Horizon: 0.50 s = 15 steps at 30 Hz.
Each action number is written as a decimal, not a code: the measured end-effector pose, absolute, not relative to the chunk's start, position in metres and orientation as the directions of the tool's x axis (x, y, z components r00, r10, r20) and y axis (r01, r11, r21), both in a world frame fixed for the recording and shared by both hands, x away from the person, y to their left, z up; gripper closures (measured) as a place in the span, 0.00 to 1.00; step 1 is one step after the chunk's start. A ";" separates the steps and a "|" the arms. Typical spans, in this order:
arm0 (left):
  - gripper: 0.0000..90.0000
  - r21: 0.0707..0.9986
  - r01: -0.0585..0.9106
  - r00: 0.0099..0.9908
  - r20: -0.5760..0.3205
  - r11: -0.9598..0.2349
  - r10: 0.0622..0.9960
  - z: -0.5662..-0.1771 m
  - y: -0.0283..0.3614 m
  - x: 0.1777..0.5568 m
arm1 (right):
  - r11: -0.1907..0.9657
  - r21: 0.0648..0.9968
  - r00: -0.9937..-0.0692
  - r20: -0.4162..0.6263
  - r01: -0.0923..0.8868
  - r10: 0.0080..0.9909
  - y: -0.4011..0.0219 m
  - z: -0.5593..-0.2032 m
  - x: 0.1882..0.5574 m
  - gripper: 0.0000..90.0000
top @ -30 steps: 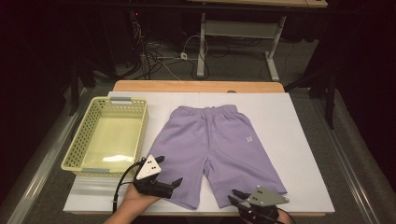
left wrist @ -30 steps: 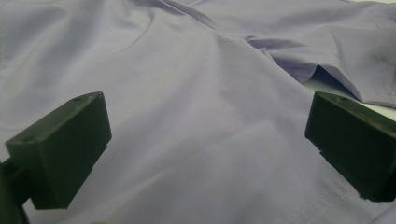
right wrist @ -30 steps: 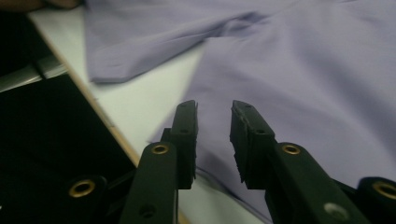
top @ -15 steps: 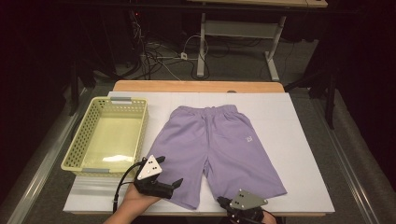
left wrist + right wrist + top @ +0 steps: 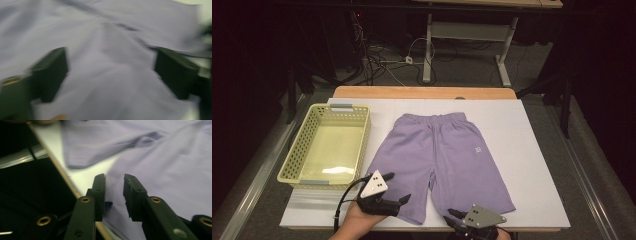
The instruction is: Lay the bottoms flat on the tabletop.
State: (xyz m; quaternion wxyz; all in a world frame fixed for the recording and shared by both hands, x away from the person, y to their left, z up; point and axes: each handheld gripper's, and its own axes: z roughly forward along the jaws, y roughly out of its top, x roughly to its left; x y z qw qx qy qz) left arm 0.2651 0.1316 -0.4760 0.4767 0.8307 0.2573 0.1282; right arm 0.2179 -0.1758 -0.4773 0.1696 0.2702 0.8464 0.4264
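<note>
White counter (image 5: 532, 150) carries purple shorts (image 5: 442, 160) at centre, hems at its near edge. Left gripper (image 5: 404, 199) fingers, just closing, straddle cloth; right gripper (image 5: 113, 182) fingers stand narrow at the hem, gripping nothing. Risk: uneven pinches bunch the fabric.

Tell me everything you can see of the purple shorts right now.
The purple soft-fabric shorts lie spread flat on the white table top, elastic waistband toward the far edge, both legs pointing at the person. A small white logo sits on one leg. The cloth looks knitted and lightly creased. The left hand-held gripper is over one leg's hem, jaws apart with fabric between them, just closing. The right hand-held gripper is at the other hem, jaws narrowly apart; whether they pinch cloth is unclear. The yellow plastic basket stands alongside, apart.
</note>
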 end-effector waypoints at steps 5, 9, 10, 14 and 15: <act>0.59 0.807 0.252 0.909 -0.007 -0.535 0.417 -0.482 0.092 0.238 | 0.455 0.824 -0.761 -0.045 0.339 0.647 -0.192 -0.478 0.223 0.77; 0.61 0.756 0.246 0.913 0.030 -0.607 0.408 -0.492 0.081 0.232 | 0.440 0.831 -0.752 -0.042 0.339 0.658 -0.200 -0.476 0.222 0.75; 0.61 0.751 0.243 0.912 0.039 -0.615 0.409 -0.493 0.081 0.232 | 0.439 0.833 -0.751 -0.043 0.336 0.658 -0.201 -0.475 0.221 0.75; 0.69 0.757 0.262 0.907 0.019 -0.599 0.421 -0.495 0.083 0.233 | 0.417 0.845 -0.741 -0.038 0.335 0.671 -0.209 -0.473 0.221 0.75; 0.74 0.757 0.260 0.906 0.023 -0.599 0.422 -0.495 0.083 0.233 | 0.415 0.845 -0.739 -0.035 0.338 0.673 -0.210 -0.473 0.221 0.74</act>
